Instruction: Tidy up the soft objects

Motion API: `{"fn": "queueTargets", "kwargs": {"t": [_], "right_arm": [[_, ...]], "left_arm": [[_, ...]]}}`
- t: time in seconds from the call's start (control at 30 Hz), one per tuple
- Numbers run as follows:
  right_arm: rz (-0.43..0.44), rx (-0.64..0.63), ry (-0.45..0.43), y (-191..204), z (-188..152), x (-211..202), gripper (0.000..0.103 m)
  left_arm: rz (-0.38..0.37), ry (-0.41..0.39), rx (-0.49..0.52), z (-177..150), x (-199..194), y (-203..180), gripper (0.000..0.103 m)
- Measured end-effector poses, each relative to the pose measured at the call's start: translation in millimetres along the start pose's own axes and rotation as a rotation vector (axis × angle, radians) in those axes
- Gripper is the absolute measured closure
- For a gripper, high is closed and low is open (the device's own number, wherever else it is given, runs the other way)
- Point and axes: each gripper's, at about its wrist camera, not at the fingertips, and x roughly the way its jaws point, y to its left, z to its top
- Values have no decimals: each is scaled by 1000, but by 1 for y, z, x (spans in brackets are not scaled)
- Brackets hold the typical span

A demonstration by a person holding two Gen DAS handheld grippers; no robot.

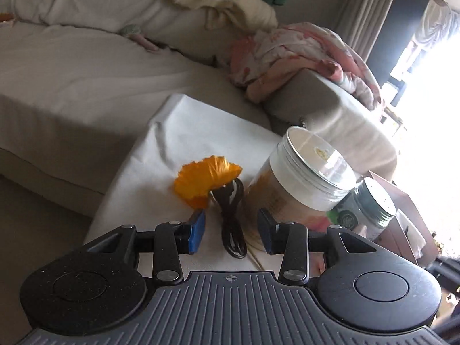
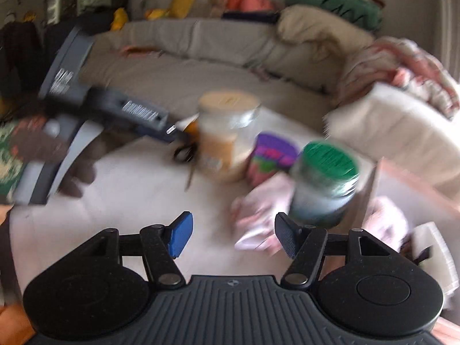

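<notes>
An orange fringed tassel [image 1: 205, 181] with a dark brown cord [image 1: 231, 224] lies on the white-covered table [image 1: 161, 166]. My left gripper [image 1: 231, 231] is open, its blue pads either side of the cord, just short of the tassel. In the blurred right wrist view my right gripper [image 2: 230, 234] is open and empty above the table [image 2: 129, 201], with a pale pink cloth [image 2: 258, 215] just ahead of its right finger. The left gripper [image 2: 172, 130] shows there at the left, reaching toward the cord [image 2: 185, 152].
A large jar with a silver lid [image 1: 304, 178] [image 2: 227, 135] stands right of the tassel. A green-lidded jar [image 1: 365, 204] [image 2: 325, 181] and a purple-lidded tub [image 2: 273, 155] stand beside it. Behind is a beige sofa [image 1: 86, 72] with a pink floral blanket [image 1: 302, 54] and cushions.
</notes>
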Motion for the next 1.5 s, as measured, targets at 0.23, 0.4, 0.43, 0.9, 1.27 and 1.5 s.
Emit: {"fn": "queueTargets", "kwargs": {"t": [0.23, 0.4, 0.43, 0.9, 1.27, 1.5], "right_arm": [[16, -54, 14, 15, -6, 18, 39], [64, -107, 12, 24, 3, 37, 56], [72, -115, 14, 28, 7, 42, 58], [97, 4, -73, 54, 61, 79, 57], [-61, -116, -32, 91, 60, 127, 94], [169, -104, 4, 60, 34, 60, 96]], "left_arm": [[77, 44, 129, -11, 18, -9, 83], [87, 52, 151, -17, 4, -4, 86], [97, 52, 168, -19, -1, -4, 86], [38, 60, 114, -46, -59, 23, 85], [128, -42, -98, -40, -76, 65, 85], [79, -42, -119, -37, -68, 61, 85]]}}
